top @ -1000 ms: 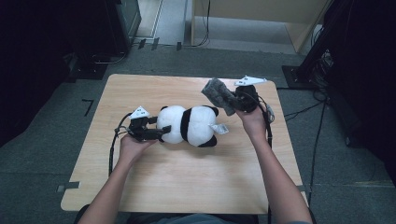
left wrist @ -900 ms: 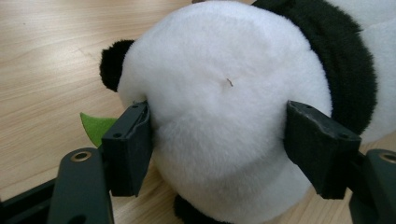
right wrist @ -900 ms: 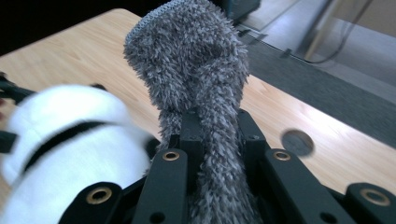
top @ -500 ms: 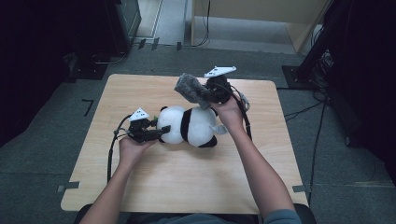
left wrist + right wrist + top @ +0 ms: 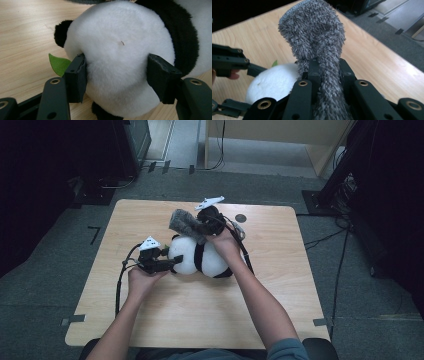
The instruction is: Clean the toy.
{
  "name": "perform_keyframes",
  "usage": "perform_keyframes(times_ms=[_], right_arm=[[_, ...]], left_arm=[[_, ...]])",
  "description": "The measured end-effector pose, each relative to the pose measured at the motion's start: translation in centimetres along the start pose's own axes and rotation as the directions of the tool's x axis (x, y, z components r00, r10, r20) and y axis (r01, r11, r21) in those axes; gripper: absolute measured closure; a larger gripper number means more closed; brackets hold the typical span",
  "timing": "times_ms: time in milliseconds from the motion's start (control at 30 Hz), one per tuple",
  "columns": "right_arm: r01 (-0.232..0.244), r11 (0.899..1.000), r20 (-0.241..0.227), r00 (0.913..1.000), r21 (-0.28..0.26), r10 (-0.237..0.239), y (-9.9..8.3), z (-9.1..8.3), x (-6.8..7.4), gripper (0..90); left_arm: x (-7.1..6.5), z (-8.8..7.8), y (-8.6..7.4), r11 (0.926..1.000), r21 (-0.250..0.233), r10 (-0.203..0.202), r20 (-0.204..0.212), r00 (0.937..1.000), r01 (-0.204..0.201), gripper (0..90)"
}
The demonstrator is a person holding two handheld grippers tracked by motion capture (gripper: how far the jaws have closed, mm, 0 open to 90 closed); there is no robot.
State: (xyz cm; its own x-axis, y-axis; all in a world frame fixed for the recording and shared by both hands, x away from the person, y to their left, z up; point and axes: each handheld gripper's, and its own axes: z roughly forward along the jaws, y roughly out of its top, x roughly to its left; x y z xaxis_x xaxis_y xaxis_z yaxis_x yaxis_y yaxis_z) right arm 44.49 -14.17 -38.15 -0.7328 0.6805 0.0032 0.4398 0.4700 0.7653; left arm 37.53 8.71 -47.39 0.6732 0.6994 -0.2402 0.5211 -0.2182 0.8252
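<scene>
A black-and-white plush panda [image 5: 202, 257] lies on its side in the middle of the wooden table [image 5: 280, 285]. My left gripper [image 5: 172, 264] is at its white head [image 5: 120, 50]; both pads press into the fur, though the jaws have just been opening a little. A green felt leaf [image 5: 58, 64] pokes out beside the left pad. My right gripper [image 5: 200, 227] hovers just behind the panda's head, shut on a grey fuzzy cloth piece [image 5: 182, 222] that stands up from its jaws [image 5: 314, 32].
A small dark round mark [image 5: 241, 218] lies on the table behind the right hand. Black cables trail from both grippers across the tabletop. Dark equipment and stands surround the table on the floor.
The right gripper has carried the grey cloth leftward from the table's right rear to just behind the panda's head. The left hand stayed at the panda's head.
</scene>
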Motion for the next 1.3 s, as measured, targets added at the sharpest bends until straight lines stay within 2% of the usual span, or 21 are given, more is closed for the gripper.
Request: perform_keyframes(times_ms=[133, 333, 467, 733, 967, 1167, 1300], right_arm=[[0.006, 0.999, 0.001, 1.0000, 0.052, -0.006, -0.4, 0.9, -0.2, 77.7], [-0.026, 0.997, 0.006, 0.9997, 0.075, 0.025, -1.1, 0.0, -1.7, 77.3], [-0.044, 0.997, 0.014, 0.9990, 0.068, 0.043, -1.9, -1.2, -3.1, 77.2], [-0.093, 0.994, 0.062, 0.9941, 0.057, 0.090, -3.6, -3.7, -5.8, 77.2], [-0.142, 0.987, 0.109, 0.9849, 0.069, 0.134, -6.1, -5.6, -8.0, 77.3], [-0.167, 0.983, 0.125, 0.9795, 0.071, 0.158, -7.7, -6.2, -8.9, 77.3], [-0.165, 0.985, 0.129, 0.9791, 0.054, 0.157, -7.5, -6.6, -8.8, 77.4]], left_arm=[[0.0, 0.0, 0.0, 1.0000, 0.004, -0.008, -0.005, 1.0000, 0.008, 37.2], [-0.1, 0.1, 0.1, 0.9999, 0.006, -0.011, -0.014, 0.9998, 0.011, 37.3], [-0.1, 0.2, 0.0, 0.9999, 0.004, -0.013, -0.007, 0.9999, 0.013, 37.0], [0.0, 0.2, 0.0, 0.9999, 0.001, -0.014, 0.000, 0.9999, 0.014, 37.1], [0.2, 0.1, -0.2, 0.9999, -0.005, -0.011, 0.007, 0.9999, 0.011, 36.5], [0.2, 0.1, -0.2, 0.9999, -0.008, -0.010, 0.006, 0.9999, 0.010, 35.5], [0.2, 0.1, -0.2, 0.9999, -0.008, -0.008, 0.005, 1.0000, 0.008, 35.2]])
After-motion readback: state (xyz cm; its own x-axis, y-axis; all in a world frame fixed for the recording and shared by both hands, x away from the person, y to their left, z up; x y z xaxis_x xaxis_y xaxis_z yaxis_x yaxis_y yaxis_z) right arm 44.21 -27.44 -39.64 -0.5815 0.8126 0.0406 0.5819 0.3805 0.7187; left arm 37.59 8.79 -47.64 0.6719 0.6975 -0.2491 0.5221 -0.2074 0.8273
